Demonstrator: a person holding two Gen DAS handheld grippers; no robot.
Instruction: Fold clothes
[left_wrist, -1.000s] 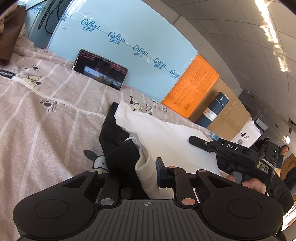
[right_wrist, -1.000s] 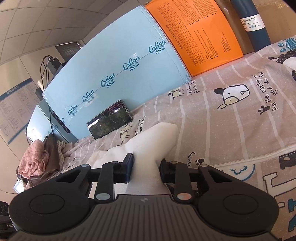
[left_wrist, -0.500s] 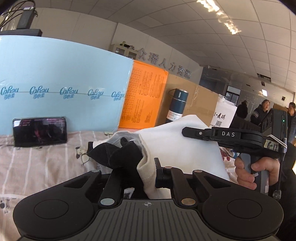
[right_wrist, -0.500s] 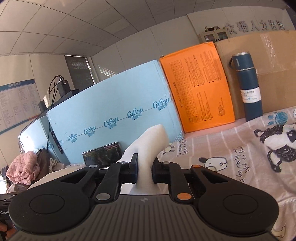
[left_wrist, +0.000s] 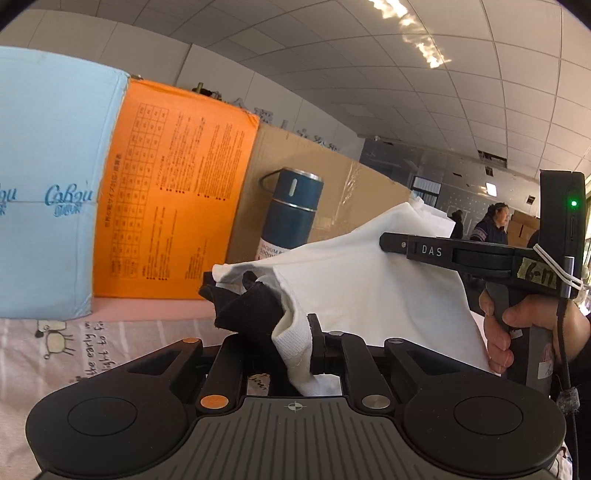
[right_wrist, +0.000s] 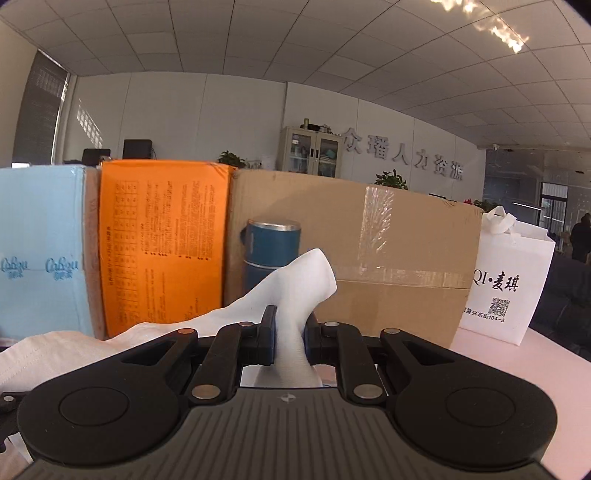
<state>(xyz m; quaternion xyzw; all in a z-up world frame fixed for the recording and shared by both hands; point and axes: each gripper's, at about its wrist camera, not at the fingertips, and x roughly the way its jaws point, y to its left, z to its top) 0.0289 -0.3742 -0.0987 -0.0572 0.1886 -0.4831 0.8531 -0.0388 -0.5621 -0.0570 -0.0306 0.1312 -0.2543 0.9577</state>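
Observation:
A white garment (left_wrist: 369, 288) with a black part (left_wrist: 251, 314) hangs in the air between my two grippers. My left gripper (left_wrist: 291, 343) is shut on its ribbed white edge, with the black cloth bunched beside the left finger. My right gripper (right_wrist: 290, 336) is shut on another white corner (right_wrist: 306, 280) that sticks up between the fingers. The right gripper also shows in the left wrist view (left_wrist: 461, 254), held by a hand, at the cloth's right end.
Boxes stand along the back: light blue (left_wrist: 44, 184), orange (left_wrist: 173, 206), and brown cardboard (right_wrist: 388, 266). A blue vacuum bottle (left_wrist: 291, 210) stands before them. A white paper bag (right_wrist: 506, 288) is at the right. The patterned bedsheet (left_wrist: 55, 350) lies below.
Both grippers have risen and tilted up, lifting the garment off the bedsheet. The views have swung right, away from the phone and toward the bottle and cardboard box.

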